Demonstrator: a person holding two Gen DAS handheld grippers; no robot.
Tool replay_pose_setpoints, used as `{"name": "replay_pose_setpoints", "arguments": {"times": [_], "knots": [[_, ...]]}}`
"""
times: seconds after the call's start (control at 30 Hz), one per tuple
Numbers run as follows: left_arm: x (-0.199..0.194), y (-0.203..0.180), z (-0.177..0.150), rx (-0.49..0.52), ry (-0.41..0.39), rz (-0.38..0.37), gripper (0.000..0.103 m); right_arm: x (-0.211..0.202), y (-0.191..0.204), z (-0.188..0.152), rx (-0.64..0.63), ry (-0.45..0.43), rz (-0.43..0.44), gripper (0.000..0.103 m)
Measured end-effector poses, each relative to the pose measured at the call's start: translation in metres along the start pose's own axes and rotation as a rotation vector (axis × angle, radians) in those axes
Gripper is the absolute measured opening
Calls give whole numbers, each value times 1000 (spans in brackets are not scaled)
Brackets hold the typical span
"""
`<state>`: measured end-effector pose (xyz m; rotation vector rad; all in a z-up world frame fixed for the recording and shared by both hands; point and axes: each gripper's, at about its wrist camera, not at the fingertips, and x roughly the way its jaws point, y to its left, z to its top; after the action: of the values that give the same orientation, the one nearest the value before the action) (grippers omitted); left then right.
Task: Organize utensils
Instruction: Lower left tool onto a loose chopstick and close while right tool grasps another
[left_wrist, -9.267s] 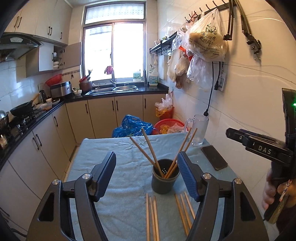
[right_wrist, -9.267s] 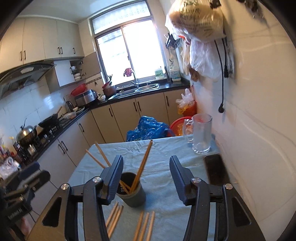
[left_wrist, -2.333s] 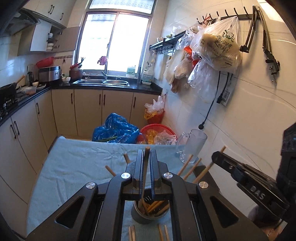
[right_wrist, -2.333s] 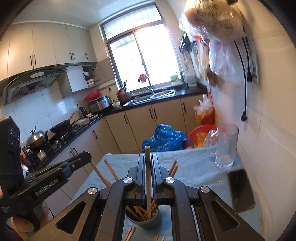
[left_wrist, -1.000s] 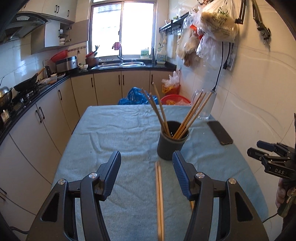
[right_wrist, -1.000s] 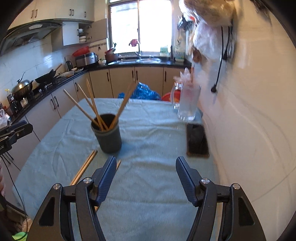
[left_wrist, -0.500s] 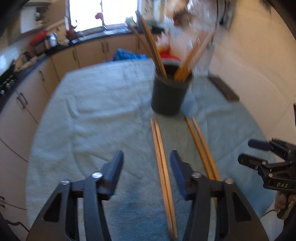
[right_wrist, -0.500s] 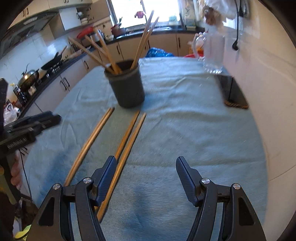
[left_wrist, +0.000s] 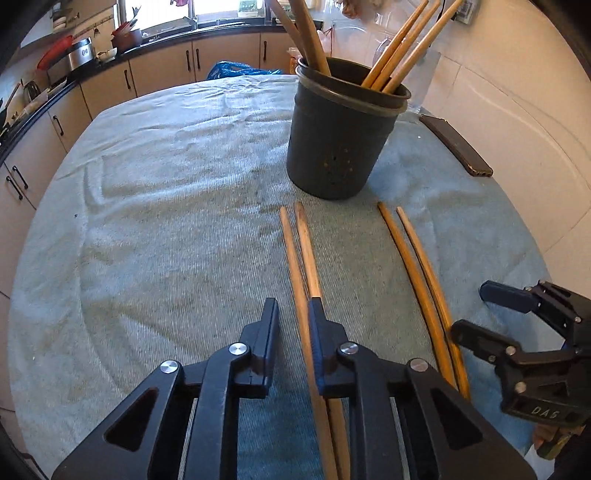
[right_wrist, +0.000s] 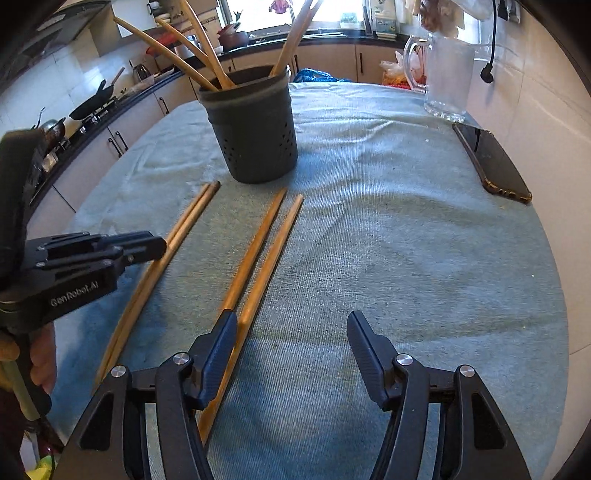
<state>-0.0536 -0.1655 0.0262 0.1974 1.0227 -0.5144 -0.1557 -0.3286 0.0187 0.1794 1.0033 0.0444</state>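
The left hand-held gripper (left_wrist: 292, 314) sits low over the cloth-covered worktop (left_wrist: 166, 221), its jaws narrow and just closing in, with one chopstick of the left pair (left_wrist: 295, 251) running between them (whether the pads press it yet is unclear). The right hand-held gripper (right_wrist: 291, 332) stands wide and holds nothing; its left finger lies just beside the right pair of chopsticks (right_wrist: 258, 251) at lower centre. The dark holder (right_wrist: 255, 129), upper centre of the frame, stands upright with several chopsticks in it. A phone (right_wrist: 491, 162) lies at the right edge and a glass mug (right_wrist: 443, 81) stands behind it.
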Motion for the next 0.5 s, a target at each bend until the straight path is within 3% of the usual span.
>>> {"name": "replay_pose_setpoints", "arguments": {"times": [0.27,0.37,0.5], "knots": [[11,-1,12,-4,10,20,13,11,6,13,-2,-9,-35,62],[10,1,10,-17,7,12,13,16,7,20,-3,-14,-65,53],[8,3,6,-12,3,17,9,20,11,26,-28,-20,-120,34]]}}
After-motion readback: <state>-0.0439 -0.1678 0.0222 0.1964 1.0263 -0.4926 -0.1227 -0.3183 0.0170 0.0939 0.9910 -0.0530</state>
